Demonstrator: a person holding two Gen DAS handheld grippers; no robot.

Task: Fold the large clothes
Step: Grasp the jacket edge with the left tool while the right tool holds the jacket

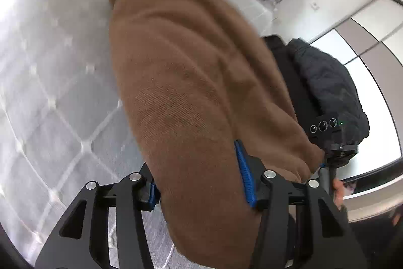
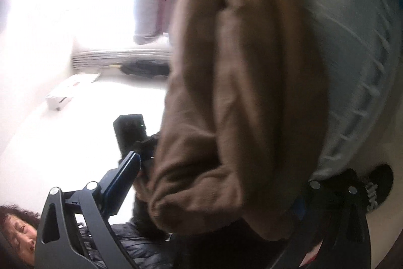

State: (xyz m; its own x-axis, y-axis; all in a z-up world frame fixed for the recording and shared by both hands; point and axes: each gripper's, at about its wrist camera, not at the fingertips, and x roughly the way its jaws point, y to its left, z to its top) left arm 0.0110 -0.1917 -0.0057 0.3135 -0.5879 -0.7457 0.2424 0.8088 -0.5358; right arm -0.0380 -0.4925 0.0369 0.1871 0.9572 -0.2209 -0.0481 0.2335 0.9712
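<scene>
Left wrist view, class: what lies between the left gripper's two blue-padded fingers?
A thick fold of the brown knit garment fills the gap between the left gripper fingers, shown in the left wrist view.

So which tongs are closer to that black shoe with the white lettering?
Right. The right tongs sit just beside the shoe; the left tongs are across the brown sweater from it.

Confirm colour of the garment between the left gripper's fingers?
Brown knit garment; left wrist view shows it best.

Brown sweater fills the way ahead

The hanging brown sweater (image 1: 191,82) blocks the middle; bare quilted bed (image 1: 50,82) lies free to its left, while a person's dark jacket (image 1: 330,87) crowds its right.
</scene>
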